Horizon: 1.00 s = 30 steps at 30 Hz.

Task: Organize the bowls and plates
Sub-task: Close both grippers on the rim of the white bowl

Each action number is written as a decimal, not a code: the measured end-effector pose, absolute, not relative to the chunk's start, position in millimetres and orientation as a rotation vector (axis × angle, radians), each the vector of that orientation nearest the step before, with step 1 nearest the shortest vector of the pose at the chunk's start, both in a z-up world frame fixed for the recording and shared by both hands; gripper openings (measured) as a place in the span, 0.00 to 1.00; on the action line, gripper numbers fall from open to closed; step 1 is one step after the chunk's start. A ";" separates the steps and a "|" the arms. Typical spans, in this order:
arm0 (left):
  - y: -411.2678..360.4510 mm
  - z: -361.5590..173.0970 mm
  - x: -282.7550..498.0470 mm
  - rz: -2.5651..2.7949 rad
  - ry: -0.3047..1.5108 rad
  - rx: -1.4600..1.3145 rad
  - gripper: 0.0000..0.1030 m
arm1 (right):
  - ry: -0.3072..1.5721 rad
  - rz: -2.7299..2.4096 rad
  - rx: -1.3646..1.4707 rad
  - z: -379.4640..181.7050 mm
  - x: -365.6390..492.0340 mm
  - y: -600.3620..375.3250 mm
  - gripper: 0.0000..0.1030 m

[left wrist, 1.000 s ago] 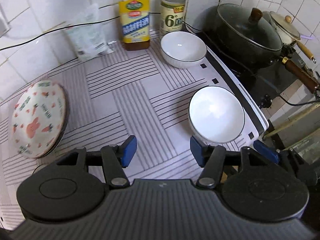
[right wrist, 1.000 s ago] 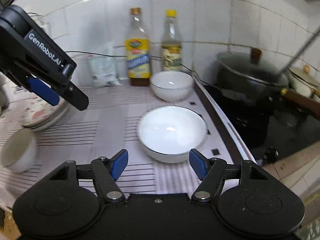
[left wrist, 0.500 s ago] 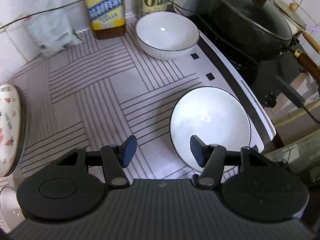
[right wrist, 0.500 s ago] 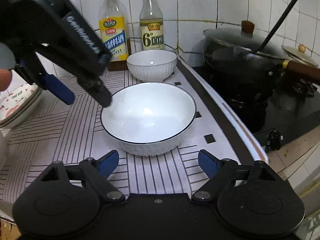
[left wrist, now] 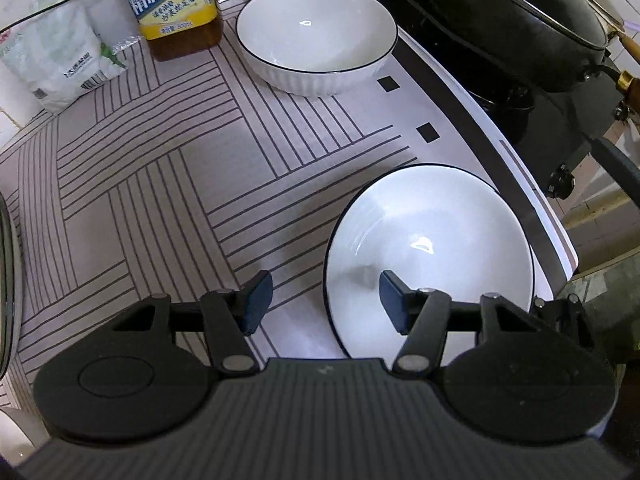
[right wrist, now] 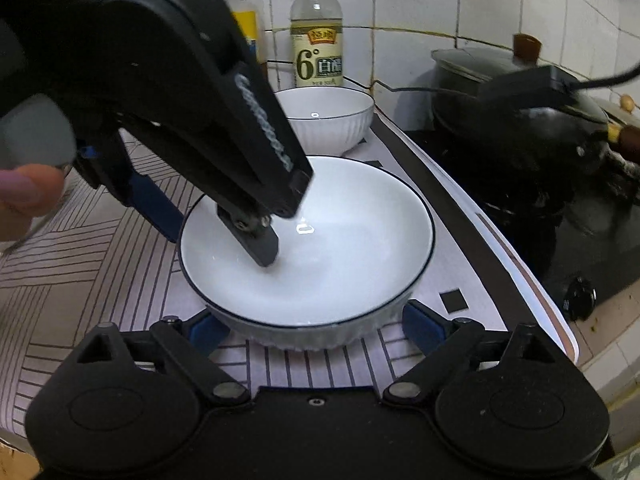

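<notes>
Two white bowls with thin dark rims sit on the counter's striped mat (left wrist: 168, 168). The nearer bowl (right wrist: 308, 240) stands close to the mat's right edge, just beside the black stove (right wrist: 560, 240), and both grippers are at it. The left gripper (left wrist: 324, 300) comes down steeply over the bowl's left rim: one blue pad (left wrist: 394, 300) hangs inside the bowl above its white floor, the other (left wrist: 256, 300) outside over the mat, so the rim runs between them. Its jaws stand about half open and have just been closing a little, yet neither pad presses the wall; from the right wrist view the inner finger looks low in the bowl, though I cannot tell whether its tip touches the bottom. The right gripper (right wrist: 316, 326) sits low at the bowl's near side, its jaws spread very wide and just opened further, with a blue pad near each flank of the ribbed outer wall; it has hold of nothing that I can make out. The second bowl (left wrist: 316, 36) rests apart at the back of the mat, near the tiled wall, just in front of a vinegar bottle (right wrist: 318, 40) and right of a cooking wine bottle (left wrist: 172, 4). A white packet (left wrist: 52, 52) leans at the back left corner. A lidded dark wok (left wrist: 520, 24) sits on the stove.
</notes>
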<state>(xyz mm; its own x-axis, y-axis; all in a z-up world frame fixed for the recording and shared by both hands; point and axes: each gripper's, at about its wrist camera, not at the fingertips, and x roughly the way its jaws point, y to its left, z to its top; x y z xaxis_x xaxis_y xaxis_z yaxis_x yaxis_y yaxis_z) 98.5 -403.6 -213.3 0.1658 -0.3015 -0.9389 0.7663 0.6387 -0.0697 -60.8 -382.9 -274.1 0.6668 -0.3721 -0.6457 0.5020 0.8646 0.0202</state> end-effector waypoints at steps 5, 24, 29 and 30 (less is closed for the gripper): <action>-402.8 -219.2 98.1 -0.840 1.201 0.452 0.20 | 0.658 -0.461 0.165 -275.6 -58.2 -384.0 0.92; -337.7 -184.6 87.7 -0.827 1.171 0.386 0.15 | 0.577 -0.360 0.160 -252.6 -68.9 -353.1 0.92; -308.6 -170.2 87.2 -0.794 1.159 0.371 0.15 | 0.563 -0.305 0.123 -240.4 -70.7 -332.4 0.92; -301.4 -166.8 87.3 -0.786 1.151 0.367 0.15 | 0.562 -0.289 0.119 -237.7 -71.0 -328.4 0.92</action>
<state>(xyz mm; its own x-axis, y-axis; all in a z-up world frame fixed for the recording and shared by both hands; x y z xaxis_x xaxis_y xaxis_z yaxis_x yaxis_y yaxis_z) 87.3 -301.4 -166.8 0.1852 -0.3635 -0.9130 0.7180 0.6844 -0.1268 -71.0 -328.4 -237.7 0.8069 -0.2370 -0.5410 0.3017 0.9528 0.0327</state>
